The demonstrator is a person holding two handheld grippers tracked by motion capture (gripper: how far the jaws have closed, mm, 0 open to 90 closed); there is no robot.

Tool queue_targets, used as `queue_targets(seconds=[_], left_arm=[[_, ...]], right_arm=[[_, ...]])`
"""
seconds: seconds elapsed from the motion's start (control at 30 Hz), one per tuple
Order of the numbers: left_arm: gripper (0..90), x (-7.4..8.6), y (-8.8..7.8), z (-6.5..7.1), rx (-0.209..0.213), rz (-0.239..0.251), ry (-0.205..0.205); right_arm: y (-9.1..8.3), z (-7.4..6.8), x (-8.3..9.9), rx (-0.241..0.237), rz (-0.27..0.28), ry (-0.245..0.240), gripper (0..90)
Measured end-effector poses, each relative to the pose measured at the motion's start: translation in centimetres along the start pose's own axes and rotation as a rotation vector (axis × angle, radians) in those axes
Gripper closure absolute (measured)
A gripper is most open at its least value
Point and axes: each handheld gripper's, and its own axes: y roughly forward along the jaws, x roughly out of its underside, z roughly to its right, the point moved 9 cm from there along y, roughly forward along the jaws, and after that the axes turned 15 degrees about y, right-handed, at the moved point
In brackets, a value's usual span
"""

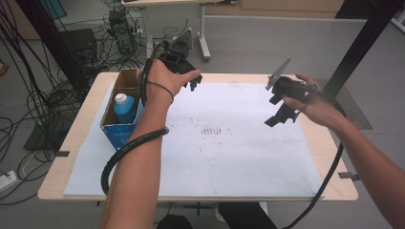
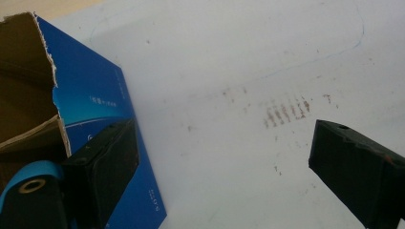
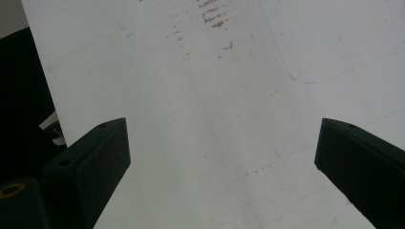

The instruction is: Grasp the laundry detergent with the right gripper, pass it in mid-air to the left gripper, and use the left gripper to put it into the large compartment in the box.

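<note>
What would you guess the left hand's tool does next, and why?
Probably it swings over the blue box and dips toward the blue bottle standing inside: the left gripper hovers beside the box, fingers wide apart with nothing between them.

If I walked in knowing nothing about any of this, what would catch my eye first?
Probably the two black hand-held grippers, the left gripper and the right gripper, held above a white sheet on the table, both with jaws wide open and empty. Next, the torn blue cardboard box at the sheet's left edge, with a blue bottle standing inside. Faint reddish-brown smudges mark the sheet's middle.
</note>
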Motion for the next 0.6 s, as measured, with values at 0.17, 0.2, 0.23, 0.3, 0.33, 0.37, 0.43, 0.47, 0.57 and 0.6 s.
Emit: queue_targets(seconds=[0.17,0.2,0.23,0.3,0.33,0.37,0.43,0.47,0.57,0.6], left_arm=[[10.5,-0.20,-0.22,0.02,-0.015,0.012,0.010],[10.7,-0.29,-0.27,0.01,-0.020,0.024,0.011],[10.8,-0.28,-0.31,0.01,-0.016,0.024,0.010],[10.7,-0.21,-0.27,0.00,-0.016,0.018,0.009],[10.7,-0.15,-0.28,-0.04,-0.016,0.015,0.012],[10.7,-0.11,-0.28,-0.06,-0.014,0.016,0.010],[10.7,-0.03,-0.24,-0.11,-0.013,0.015,0.009],[10.8,0.00,-0.22,-0.09,-0.012,0.014,0.007],[10.7,0.03,-0.23,-0.08,-0.012,0.016,0.007],[10.7,0.06,-0.25,-0.07,-0.011,0.014,0.008]], right_arm=[[-0.02,-0.08,0.00,0.000,0.004,0.005,4.7],[0.01,-0.11,0.00,0.000,0.004,0.005,4.7],[0.01,-0.10,0.01,0.000,0.002,0.005,4.7],[0.01,-0.09,0.01,0.000,0.004,0.006,4.7],[0.01,-0.09,0.02,0.000,0.003,0.006,4.7],[0.01,-0.10,0.02,0.000,0.003,0.006,4.7],[0.04,-0.10,0.04,0.002,0.001,0.006,4.7],[0.06,-0.11,0.05,0.002,-0.001,0.004,4.7],[0.12,-0.20,0.05,0.001,-0.002,0.005,4.7],[0.14,-0.21,0.04,0.001,-0.002,0.002,4.7]])
